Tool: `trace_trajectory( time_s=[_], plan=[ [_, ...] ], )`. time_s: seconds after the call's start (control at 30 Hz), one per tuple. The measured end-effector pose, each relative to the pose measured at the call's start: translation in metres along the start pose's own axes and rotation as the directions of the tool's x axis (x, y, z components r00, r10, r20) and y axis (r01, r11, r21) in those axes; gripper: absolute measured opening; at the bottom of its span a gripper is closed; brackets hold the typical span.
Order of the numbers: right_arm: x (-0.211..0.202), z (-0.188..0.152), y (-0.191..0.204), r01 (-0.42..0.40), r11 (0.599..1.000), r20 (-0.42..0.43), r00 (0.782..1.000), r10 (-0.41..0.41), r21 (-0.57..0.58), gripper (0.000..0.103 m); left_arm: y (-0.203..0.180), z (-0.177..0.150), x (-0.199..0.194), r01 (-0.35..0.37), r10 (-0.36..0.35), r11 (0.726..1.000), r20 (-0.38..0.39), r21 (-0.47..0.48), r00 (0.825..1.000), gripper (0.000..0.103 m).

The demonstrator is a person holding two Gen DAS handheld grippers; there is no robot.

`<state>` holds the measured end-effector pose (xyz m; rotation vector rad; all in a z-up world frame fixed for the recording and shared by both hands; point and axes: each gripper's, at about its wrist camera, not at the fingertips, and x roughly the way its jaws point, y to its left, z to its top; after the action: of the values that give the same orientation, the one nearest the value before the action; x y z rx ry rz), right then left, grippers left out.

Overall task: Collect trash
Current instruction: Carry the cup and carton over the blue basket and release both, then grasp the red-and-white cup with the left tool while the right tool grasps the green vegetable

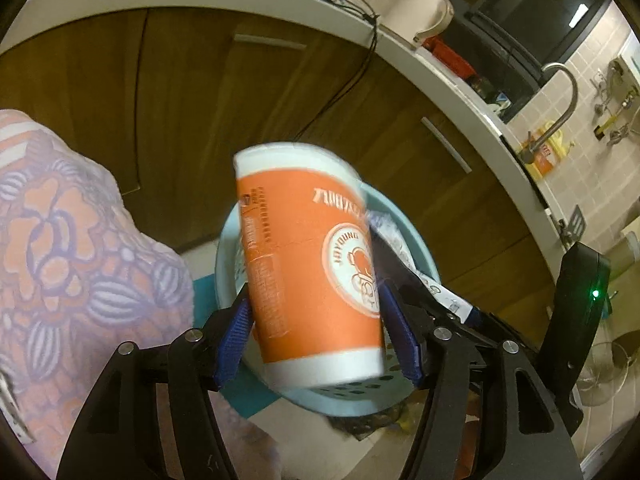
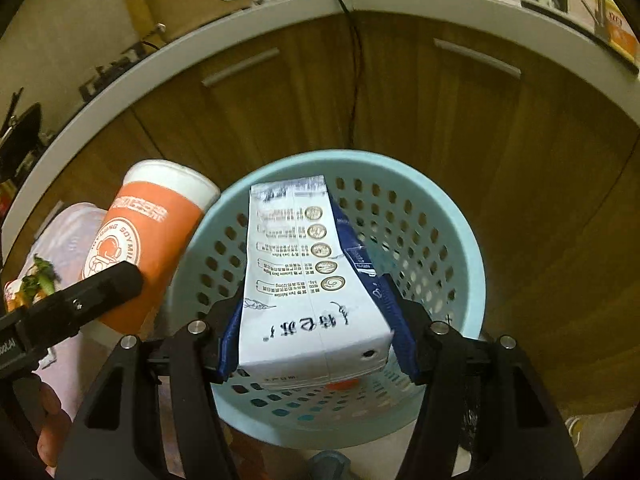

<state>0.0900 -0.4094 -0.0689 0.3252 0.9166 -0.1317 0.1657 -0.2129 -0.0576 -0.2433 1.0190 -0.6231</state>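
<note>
Holding an orange cup [image 1: 316,268] between its pads, the left claw [image 1: 320,332] hangs at the bin [image 2: 456,216] rim; the right claw [image 2: 316,340] grips a milk carton [image 2: 308,272] over the bin's mouth. Centre the cup before releasing, I'd say.

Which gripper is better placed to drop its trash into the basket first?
Right. The right gripper holds the milk carton directly over the light blue perforated basket. The left gripper holds the orange paper cup at the basket's near rim, partly off to the side.
</note>
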Motion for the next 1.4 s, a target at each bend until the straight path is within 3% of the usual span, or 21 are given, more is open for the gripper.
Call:
trace_trajectory(
  time_s=[0.07,0.33,0.63,0.87,1.07,1.4],
  plan=[
    [0.006,-0.001,-0.004,0.001,1.000,-0.017,1.000,-0.001,0.013,0.059,0.001,0.000,0.003,-0.001,0.001,1.000,-0.006,-0.002,1.000,0.071],
    [0.005,0.000,0.001,-0.009,1.000,-0.011,1.000,0.009,0.004,0.059,0.004,-0.004,-0.012,-0.016,0.015,1.000,0.022,0.011,1.000,0.071],
    [-0.024,0.005,0.041,-0.077,0.994,0.051,0.995,0.081,-0.076,0.059,0.011,-0.010,-0.053,-0.027,0.027,1.000,0.093,-0.001,0.995,0.070],
    [-0.050,0.001,0.085,-0.139,0.975,0.086,0.984,0.156,-0.170,0.058,0.033,-0.014,-0.105,-0.051,0.058,0.998,0.188,-0.043,0.980,0.070],
    [-0.065,-0.006,0.135,-0.192,0.944,0.093,0.970,0.224,-0.270,0.056,0.067,-0.021,-0.164,-0.094,0.125,0.989,0.287,-0.117,0.950,0.070],
    [-0.069,-0.024,0.219,-0.267,0.880,0.050,0.949,0.311,-0.393,0.056,0.153,-0.034,-0.267,-0.230,0.335,0.930,0.400,-0.287,0.853,0.070]
  ],
)
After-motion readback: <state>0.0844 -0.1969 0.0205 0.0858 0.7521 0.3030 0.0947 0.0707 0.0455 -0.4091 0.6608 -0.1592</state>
